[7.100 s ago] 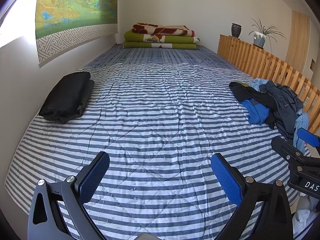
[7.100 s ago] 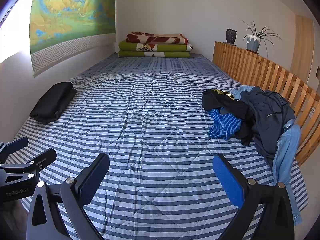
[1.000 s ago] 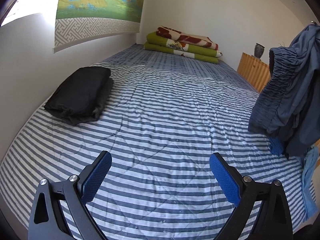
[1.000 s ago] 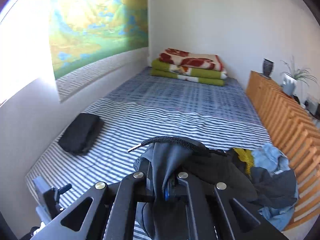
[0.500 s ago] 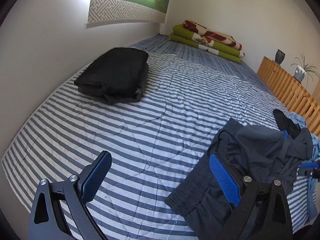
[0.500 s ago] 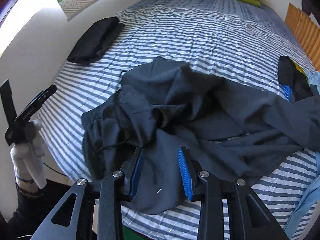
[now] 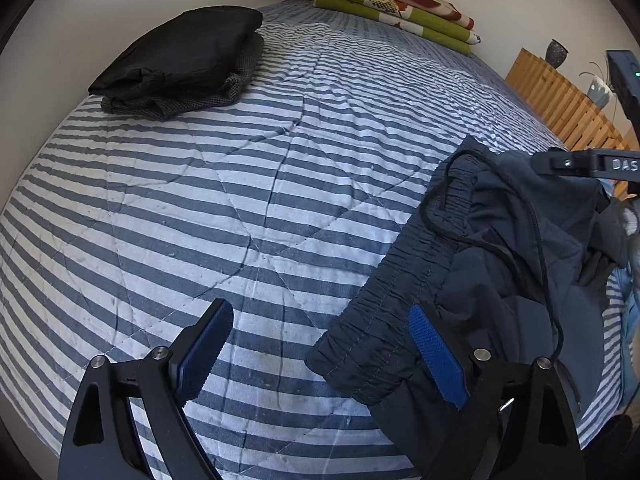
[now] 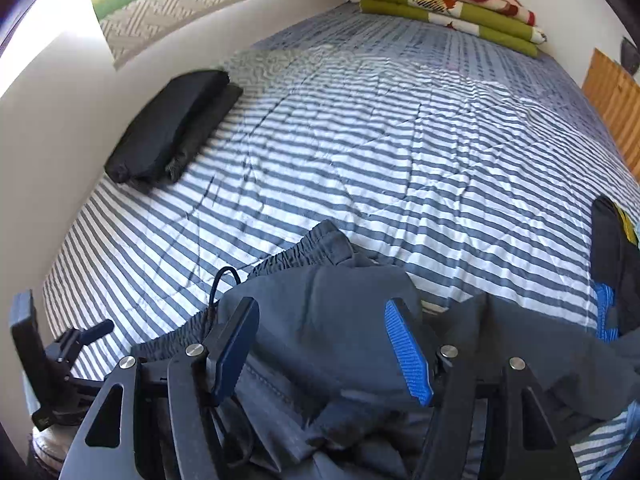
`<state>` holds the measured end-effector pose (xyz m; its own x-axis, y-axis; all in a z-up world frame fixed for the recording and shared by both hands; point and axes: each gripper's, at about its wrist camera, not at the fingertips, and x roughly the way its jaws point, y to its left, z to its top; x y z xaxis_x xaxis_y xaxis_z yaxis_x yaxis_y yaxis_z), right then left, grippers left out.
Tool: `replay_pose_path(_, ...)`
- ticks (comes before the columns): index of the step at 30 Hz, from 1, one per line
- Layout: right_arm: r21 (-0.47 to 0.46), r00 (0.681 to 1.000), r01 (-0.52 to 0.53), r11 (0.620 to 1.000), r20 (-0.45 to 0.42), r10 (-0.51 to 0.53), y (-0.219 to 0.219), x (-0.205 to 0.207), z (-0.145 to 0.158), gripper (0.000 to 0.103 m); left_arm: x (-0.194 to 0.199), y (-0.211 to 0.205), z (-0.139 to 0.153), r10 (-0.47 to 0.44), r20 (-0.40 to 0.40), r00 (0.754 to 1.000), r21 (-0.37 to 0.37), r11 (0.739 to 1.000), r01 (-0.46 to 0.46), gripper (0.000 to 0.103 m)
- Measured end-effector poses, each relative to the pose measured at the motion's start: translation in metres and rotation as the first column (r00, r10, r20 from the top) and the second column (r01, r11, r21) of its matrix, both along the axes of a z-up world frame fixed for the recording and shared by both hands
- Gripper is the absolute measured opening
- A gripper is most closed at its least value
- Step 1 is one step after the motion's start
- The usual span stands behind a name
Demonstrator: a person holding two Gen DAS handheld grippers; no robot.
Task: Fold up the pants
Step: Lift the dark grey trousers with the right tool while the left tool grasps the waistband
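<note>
Crumpled dark blue-grey pants (image 7: 500, 248) (image 8: 332, 320) with an elastic waistband and a black drawstring lie near the front edge of the striped bed (image 7: 260, 184) (image 8: 400, 152). My left gripper (image 7: 320, 344) is open just left of the waistband corner, its right finger lying over the fabric. My right gripper (image 8: 324, 344) hovers open right above the bunched pants, with nothing clamped between its fingers. The right gripper's body also appears at the right edge of the left wrist view.
Folded black clothes (image 7: 180, 60) (image 8: 172, 128) sit by the left wall. Green and red blankets (image 7: 400, 4) (image 8: 452, 0) are stacked at the far end. A wooden slatted rail (image 7: 560, 108) runs along the right. More clothes (image 8: 612, 264) lie at right.
The right gripper, shut on the pants a second ago, has laid them on the bed, let go and opened wide. The left gripper has moved closer to the waistband.
</note>
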<state>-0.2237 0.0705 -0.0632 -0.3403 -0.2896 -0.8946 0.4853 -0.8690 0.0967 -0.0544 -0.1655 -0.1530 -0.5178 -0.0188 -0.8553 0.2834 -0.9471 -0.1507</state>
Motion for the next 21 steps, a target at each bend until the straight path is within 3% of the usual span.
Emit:
replay_pose_path(2, 0.092, 1.000, -0.012, 0.996, 0.012, 0.011, -0.013, -0.006, -0.022, 0.060, 0.000, 0.000, 0.005, 0.004, -0.011, 1.000, -0.009, 1.000, -0.004, 0.092)
replay_pose_path(3, 0.121, 0.999, -0.010, 0.993, 0.034, 0.006, -0.013, -0.007, -0.032, 0.042, 0.001, -0.001, 0.008, 0.007, -0.019, 1.000, -0.010, 1.000, -0.008, 0.092)
replay_pose_path(4, 0.130, 0.997, -0.016, 0.991, 0.077, 0.006, -0.010, -0.007, -0.040, 0.006, 0.002, -0.002, 0.010, 0.010, -0.026, 1.000, -0.009, 1.000, -0.010, 0.092)
replay_pose_path(5, 0.132, 0.993, -0.026, 0.991, 0.118, 0.011, -0.003, -0.005, -0.047, 0.002, 0.005, -0.004, 0.014, 0.013, -0.032, 0.999, -0.004, 1.000, -0.013, 0.092)
replay_pose_path(8, 0.217, 0.997, -0.035, 0.975, 0.081, 0.018, 0.029, 0.012, -0.055, 0.000, 0.008, -0.005, 0.016, 0.007, -0.033, 0.999, 0.008, 1.000, -0.006, 0.092)
replay_pose_path(12, 0.331, 0.990, 0.021, 0.943, 0.125, -0.066, 0.084, 0.017, -0.072, 0.000, 0.006, -0.001, 0.003, -0.011, 0.002, 1.000, 0.004, 1.000, 0.011, 0.092)
replay_pose_path(14, 0.291, 0.987, 0.038, 0.956, 0.136, -0.081, 0.098, 0.014, -0.061, 0.000, 0.006, 0.002, -0.003, -0.007, 0.014, 1.000, -0.007, 1.000, 0.007, 0.092)
replay_pose_path(15, 0.241, 0.990, 0.046, 0.969, 0.118, -0.076, 0.100, 0.012, -0.049, 0.002, 0.006, 0.002, -0.006, -0.004, 0.021, 1.000, -0.009, 1.000, 0.004, 0.092)
replay_pose_path(17, 0.153, 0.997, 0.032, 0.988, 0.069, -0.043, 0.091, 0.006, -0.026, 0.021, 0.009, 0.002, -0.009, 0.015, 0.029, 0.999, -0.014, 1.000, -0.015, 0.092)
replay_pose_path(19, 0.101, 1.000, 0.002, 0.995, 0.010, -0.003, 0.069, -0.001, -0.011, 0.074, 0.011, 0.000, -0.011, 0.027, 0.034, 0.999, -0.006, 1.000, -0.027, 0.092)
replay_pose_path(21, 0.090, 0.999, -0.030, 0.996, -0.029, 0.033, 0.042, -0.011, -0.007, 0.078, 0.011, 0.001, -0.015, 0.037, 0.041, 0.998, -0.002, 0.999, -0.037, 0.092)
